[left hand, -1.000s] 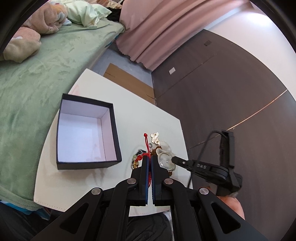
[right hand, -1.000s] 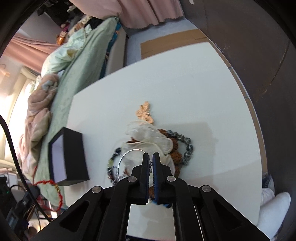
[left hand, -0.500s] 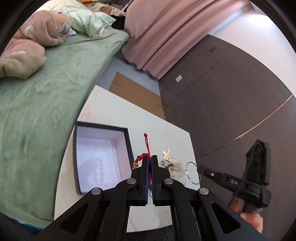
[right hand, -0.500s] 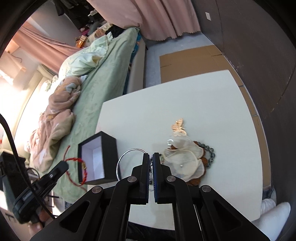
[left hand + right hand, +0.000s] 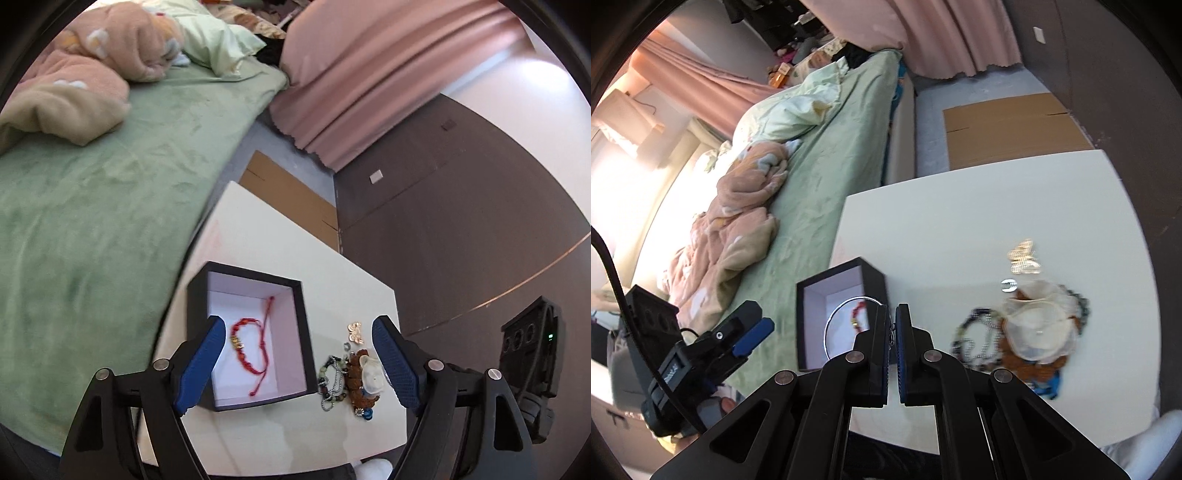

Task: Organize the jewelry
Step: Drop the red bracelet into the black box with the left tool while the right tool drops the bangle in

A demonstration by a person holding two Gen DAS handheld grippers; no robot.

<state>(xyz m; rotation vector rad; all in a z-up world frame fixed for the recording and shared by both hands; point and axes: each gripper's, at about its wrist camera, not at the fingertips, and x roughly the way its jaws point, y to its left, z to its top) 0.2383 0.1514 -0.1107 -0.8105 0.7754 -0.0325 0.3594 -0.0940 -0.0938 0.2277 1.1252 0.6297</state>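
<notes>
The left gripper [image 5: 299, 360] now stands with its blue fingers [image 5: 201, 363] spread wide, where half a second ago they were pinched on the red cord bracelet [image 5: 253, 349]. That bracelet has dropped and lies loose on the pale floor of the black box [image 5: 303, 332], directly below the open fingers and touching neither of them. So the first piece is stowed, and the left side is free for another.

The right gripper [image 5: 891, 334] has its fingers narrowed onto a thin silver bangle [image 5: 836, 319], whose hoop stands out to the left of the fingertips. It has been carried off the pile and hangs over the box's near corner, with the red bracelet visible through the hoop. By my reading it goes in next, once the left gripper clears the opening.

On the white worktop [image 5: 258, 236], just beside the box, the remaining pile of beaded bracelets [image 5: 332, 376] and a gold butterfly clip [image 5: 355, 332] wait unsorted.
</notes>
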